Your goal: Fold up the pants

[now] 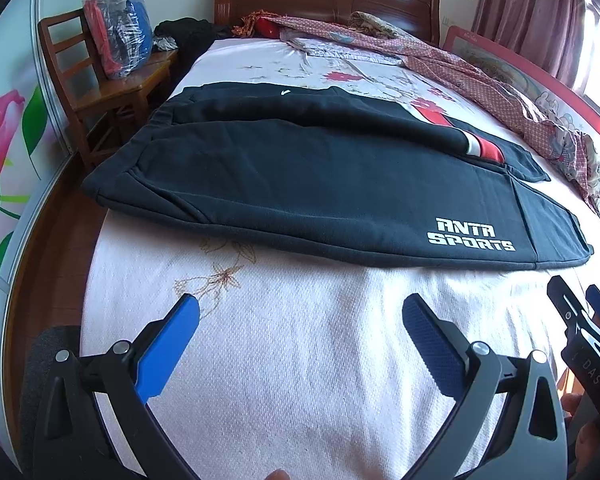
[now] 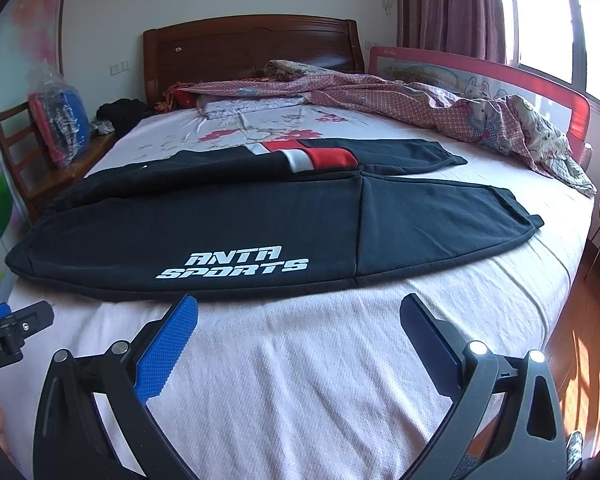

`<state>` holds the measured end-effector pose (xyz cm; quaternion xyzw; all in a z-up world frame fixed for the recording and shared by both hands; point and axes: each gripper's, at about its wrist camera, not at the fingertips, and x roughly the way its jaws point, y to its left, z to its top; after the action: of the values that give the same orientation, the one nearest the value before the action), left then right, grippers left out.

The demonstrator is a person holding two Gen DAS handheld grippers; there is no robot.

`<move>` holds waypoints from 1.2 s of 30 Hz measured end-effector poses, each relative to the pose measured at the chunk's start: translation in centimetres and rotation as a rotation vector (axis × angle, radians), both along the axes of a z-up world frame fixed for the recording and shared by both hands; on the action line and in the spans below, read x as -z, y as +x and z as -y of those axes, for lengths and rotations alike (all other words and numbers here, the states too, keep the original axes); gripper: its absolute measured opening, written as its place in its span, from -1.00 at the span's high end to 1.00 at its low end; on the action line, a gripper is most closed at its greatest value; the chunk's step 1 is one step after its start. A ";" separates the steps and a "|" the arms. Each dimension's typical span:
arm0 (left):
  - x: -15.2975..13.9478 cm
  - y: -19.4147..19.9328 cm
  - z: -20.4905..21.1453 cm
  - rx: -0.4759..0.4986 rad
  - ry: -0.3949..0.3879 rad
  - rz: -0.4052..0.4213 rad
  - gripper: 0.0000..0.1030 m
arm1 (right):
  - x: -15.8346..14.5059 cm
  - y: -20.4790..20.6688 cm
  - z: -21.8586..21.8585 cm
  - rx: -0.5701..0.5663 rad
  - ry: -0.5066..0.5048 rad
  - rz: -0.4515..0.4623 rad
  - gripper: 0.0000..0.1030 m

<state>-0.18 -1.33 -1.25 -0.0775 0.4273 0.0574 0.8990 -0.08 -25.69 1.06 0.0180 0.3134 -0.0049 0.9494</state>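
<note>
Black pants [image 1: 300, 176] with white "ANTA SPORTS" lettering lie flat across the bed, waistband at the left, leg ends at the right; they also show in the right wrist view [image 2: 228, 216]. One leg has a red and white band [image 2: 312, 158]. My left gripper [image 1: 300, 312] is open and empty, over the bare bedsheet just short of the pants' near edge. My right gripper [image 2: 298, 308] is open and empty, its left fingertip close to the near edge below the lettering. The right gripper also shows at the right edge of the left wrist view [image 1: 580, 300].
The bed has a pink sheet [image 2: 300, 380] and a wooden headboard [image 2: 248, 48]. A crumpled checked quilt [image 2: 440, 104] lies at the far right by a red bed rail [image 2: 540, 80]. A wooden chair [image 1: 100, 88] with a plastic-wrapped bundle stands at the left. Wooden floor lies on both sides.
</note>
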 end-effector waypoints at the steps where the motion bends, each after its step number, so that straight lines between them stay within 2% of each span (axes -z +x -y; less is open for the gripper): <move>1: 0.0 0.0 -0.1 -0.001 -0.002 0.000 -0.97 | 0.0 0.0 0.0 -0.001 0.000 -0.001 -0.94; 36: 0.1 0.2 -0.3 -0.009 -0.008 -0.004 -0.97 | 0.3 0.2 0.2 -0.003 0.017 -0.022 -0.94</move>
<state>-0.01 -1.04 -1.33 -0.0827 0.4289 0.0597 0.8976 0.08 -25.93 0.72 0.0255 0.3237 -0.0011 0.9458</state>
